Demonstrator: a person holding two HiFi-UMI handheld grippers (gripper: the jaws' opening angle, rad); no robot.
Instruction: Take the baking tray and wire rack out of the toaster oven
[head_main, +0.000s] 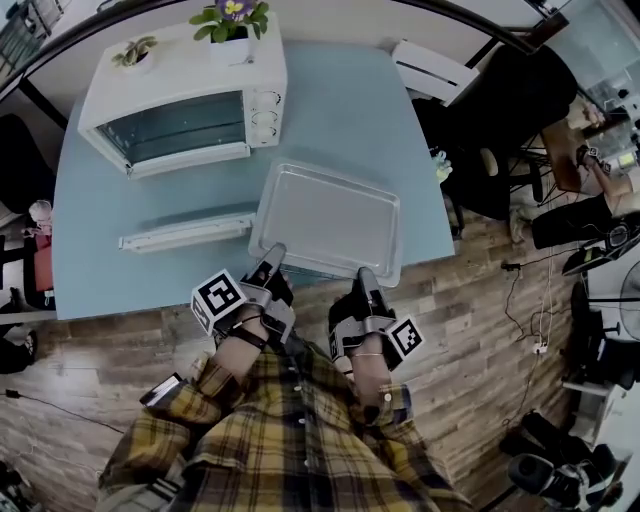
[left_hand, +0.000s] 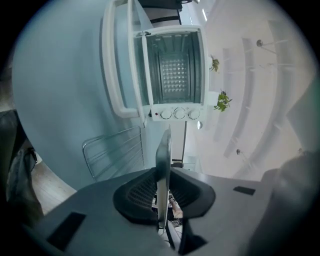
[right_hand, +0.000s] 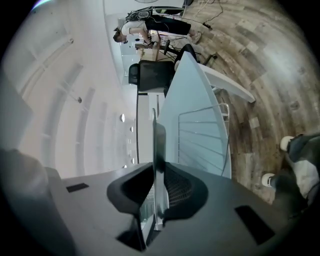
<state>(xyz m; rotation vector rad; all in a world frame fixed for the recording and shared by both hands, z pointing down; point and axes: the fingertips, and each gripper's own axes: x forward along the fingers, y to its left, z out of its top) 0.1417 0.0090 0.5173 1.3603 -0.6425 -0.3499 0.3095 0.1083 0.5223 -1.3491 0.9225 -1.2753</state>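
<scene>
On counter, near edge: baking tray (head_main: 325, 215) held over wire rack (left_hand: 115, 152), both out of the oven.

Counter (head_main: 400, 120), blue, carries everything. Toaster oven (head_main: 180, 90), far left corner, its door (head_main: 185, 232) folded down, cavity apparently empty. Baking tray lies level in front of it, gripped by its near rim at two spaced points, probably to stop it tipping. Wire rack lies flat on the counter beneath the tray; whether the two touch cannot be told. Left gripper (head_main: 272, 255), fingers (left_hand: 137, 192) pinching the tray rim. Right gripper (head_main: 366, 275), fingers (right_hand: 182, 192) likewise clamped on that rim.
</scene>
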